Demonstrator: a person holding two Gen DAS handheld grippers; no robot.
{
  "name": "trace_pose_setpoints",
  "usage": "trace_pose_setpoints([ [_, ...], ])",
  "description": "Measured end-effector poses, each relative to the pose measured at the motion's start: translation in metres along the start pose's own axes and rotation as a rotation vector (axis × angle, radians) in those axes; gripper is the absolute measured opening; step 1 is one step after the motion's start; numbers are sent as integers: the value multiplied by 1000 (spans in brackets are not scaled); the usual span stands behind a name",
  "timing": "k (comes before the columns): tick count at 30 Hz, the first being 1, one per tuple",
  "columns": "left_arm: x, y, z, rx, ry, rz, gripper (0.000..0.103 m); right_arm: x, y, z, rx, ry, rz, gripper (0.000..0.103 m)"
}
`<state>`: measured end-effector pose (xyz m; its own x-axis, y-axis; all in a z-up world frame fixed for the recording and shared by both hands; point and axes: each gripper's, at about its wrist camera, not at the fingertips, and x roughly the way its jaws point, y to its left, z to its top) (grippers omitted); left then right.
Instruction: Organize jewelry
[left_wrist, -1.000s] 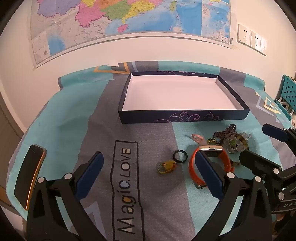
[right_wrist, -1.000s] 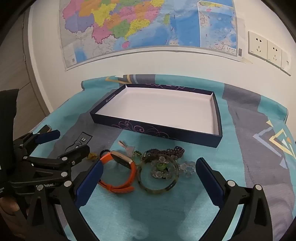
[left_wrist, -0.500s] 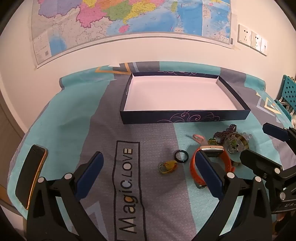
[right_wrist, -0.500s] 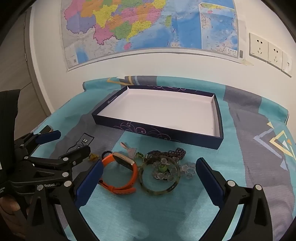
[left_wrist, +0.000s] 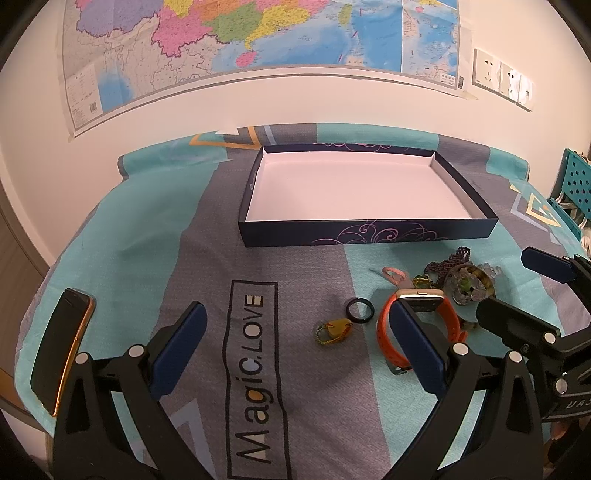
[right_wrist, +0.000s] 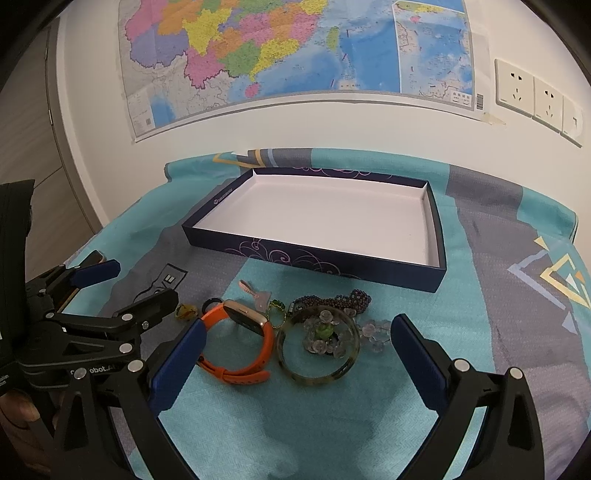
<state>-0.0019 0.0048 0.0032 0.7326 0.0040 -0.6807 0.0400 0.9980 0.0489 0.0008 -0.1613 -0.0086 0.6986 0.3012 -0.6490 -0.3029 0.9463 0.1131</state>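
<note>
Left gripper (left_wrist: 295, 343) wide, holding nothing | right gripper (right_wrist: 295, 354) wide above orange watch (right_wrist: 240, 347), bangle (right_wrist: 317, 354) | box (right_wrist: 332, 262) behind

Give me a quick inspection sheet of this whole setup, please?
Surface: table under a teal and grey cloth printed "Magic.LOVE".
Job's things: empty dark box; on the cloth in front of it an orange watch, green bangle, dark bead strand, black ring, yellow charm.
Clutter: phone at the cloth's left edge.
Grippers: left gripper and right gripper both open, holding nothing.
Cables: nothing seen.
Surroundings: wall map, wall sockets.
</note>
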Motion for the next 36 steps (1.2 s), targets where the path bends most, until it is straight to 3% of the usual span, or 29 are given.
trace_pose_setpoints([
  [36, 3, -10, -6, 21, 12, -10, 97, 1, -2, -4, 17, 6, 8, 97],
])
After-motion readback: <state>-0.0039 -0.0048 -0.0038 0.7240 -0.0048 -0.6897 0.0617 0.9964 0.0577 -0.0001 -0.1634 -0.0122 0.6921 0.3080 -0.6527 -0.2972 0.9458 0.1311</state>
